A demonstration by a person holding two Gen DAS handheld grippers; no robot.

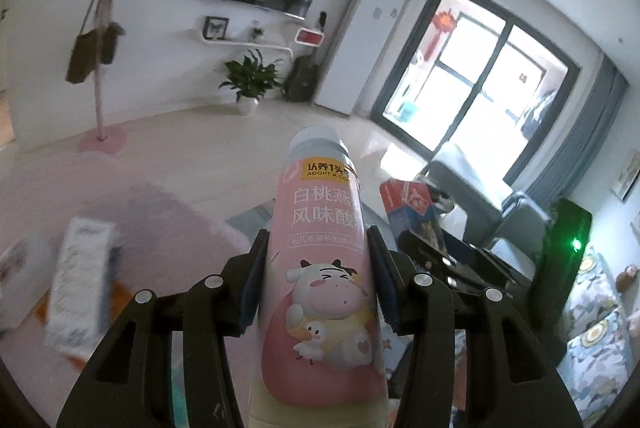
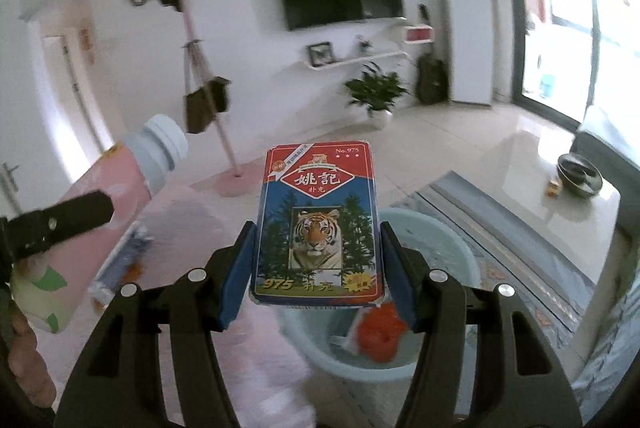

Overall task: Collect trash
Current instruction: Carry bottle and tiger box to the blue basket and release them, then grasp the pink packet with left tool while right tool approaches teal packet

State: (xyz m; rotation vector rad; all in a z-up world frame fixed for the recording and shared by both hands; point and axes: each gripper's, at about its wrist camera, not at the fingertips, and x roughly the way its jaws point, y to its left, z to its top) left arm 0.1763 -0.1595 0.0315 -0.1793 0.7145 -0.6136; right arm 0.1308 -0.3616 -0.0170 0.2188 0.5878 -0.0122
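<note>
My left gripper (image 1: 318, 248) is shut on a pink yogurt bottle (image 1: 320, 268) with a cartoon cow and a pale cap, held upright above the pink table. The bottle also shows in the right wrist view (image 2: 108, 204), at the left, with a left finger across it. My right gripper (image 2: 318, 248) is shut on a red and blue playing-card box (image 2: 318, 224) with a tiger picture, held above a light blue basin (image 2: 436, 240). The card box also shows in the left wrist view (image 1: 412, 212), right of the bottle. An orange wrapper (image 2: 380, 328) lies in the basin.
A pink table (image 2: 192, 224) lies below with a white and blue packet (image 1: 80, 284) on it; the packet also shows in the right wrist view (image 2: 120, 260). A grey sofa (image 1: 472, 184), a patterned rug (image 2: 500, 228), a coat stand (image 2: 208, 88) and a potted plant (image 2: 376, 96) stand around.
</note>
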